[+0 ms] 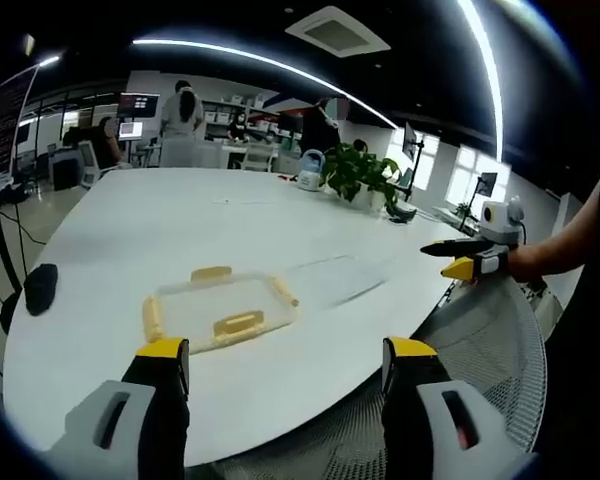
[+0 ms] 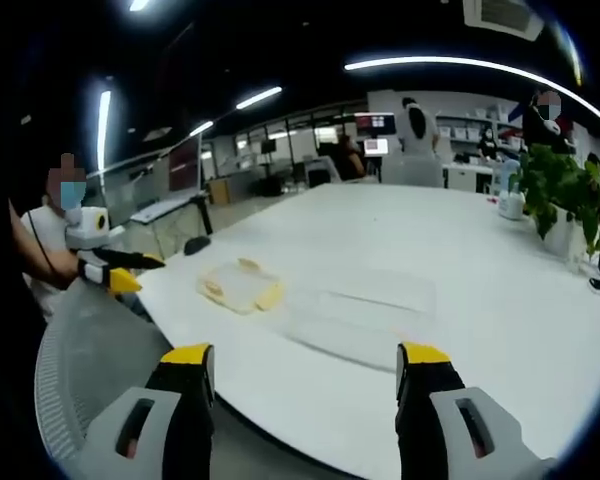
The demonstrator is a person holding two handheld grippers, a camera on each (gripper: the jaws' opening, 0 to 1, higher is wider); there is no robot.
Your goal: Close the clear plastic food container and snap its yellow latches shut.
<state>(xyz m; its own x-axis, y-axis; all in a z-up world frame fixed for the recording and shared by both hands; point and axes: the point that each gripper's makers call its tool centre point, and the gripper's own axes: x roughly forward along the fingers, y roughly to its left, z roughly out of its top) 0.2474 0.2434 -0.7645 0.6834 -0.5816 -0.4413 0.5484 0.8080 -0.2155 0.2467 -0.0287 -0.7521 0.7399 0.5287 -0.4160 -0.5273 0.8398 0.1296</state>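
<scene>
Both the left gripper [image 1: 285, 360] and right gripper [image 2: 305, 365] hover wide open, holding nothing, short of the lid [image 1: 220, 308] and container [image 2: 355, 310].

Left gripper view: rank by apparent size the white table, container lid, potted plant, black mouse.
1. white table, by far the largest
2. lid with yellow latches
3. potted plant, though it sits farther back, so its true size versus the lid is unsure
4. black mouse, smallest

Clear lid [image 1: 223, 305] w/ yellow latches [image 1: 238, 323], white table [image 1: 180, 225].
</scene>
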